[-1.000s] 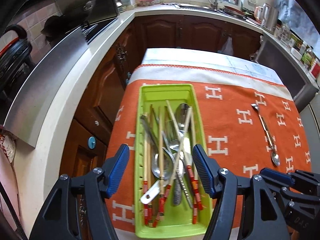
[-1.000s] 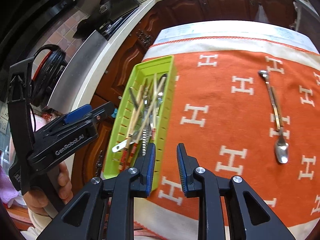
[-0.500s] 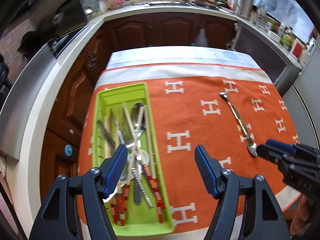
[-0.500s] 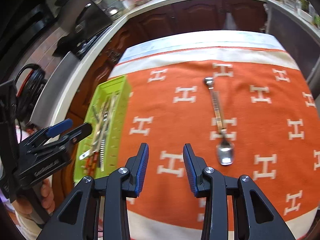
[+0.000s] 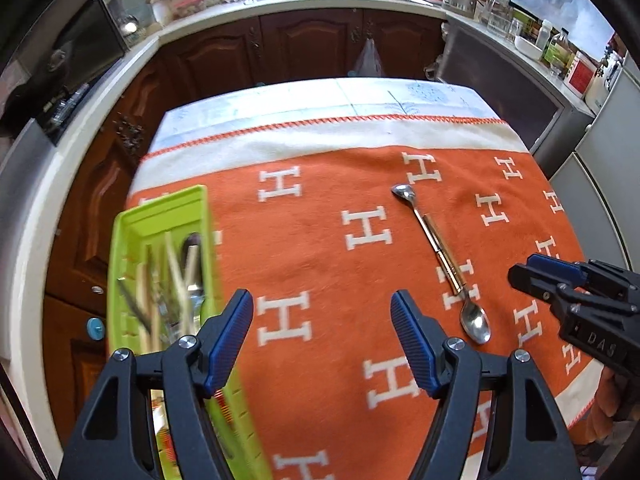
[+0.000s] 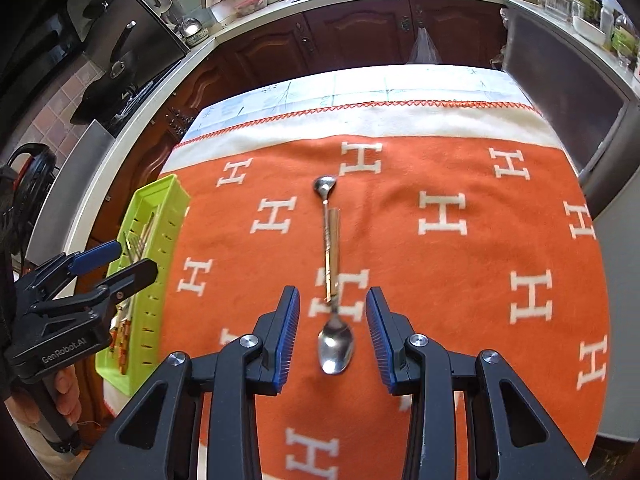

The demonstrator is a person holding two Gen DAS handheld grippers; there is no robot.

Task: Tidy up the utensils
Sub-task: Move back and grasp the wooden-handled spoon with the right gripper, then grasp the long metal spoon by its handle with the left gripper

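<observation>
Both grippers have swung right off the tray point(image 5: 160, 216) & over the cloth point(image 6: 440, 280) since a sec ago. Right gripper point(image 6: 332, 336) was over the tray edge w/ jaws nearly together; they've just been opening & now stand partly apart, straddling the spoon point(image 6: 335, 344) bowl, pads clear of it, nothing gripped. There look to be two spoons lying end to end on the cloth, well apart from the tray, which already holds the other cutlery. Left gripper point(image 5: 322, 340) is wide apart & empty over bare cloth between tray & spoons. Looks like the last loose pieces are next: right is lined up to drop & close; left seems idle.
</observation>
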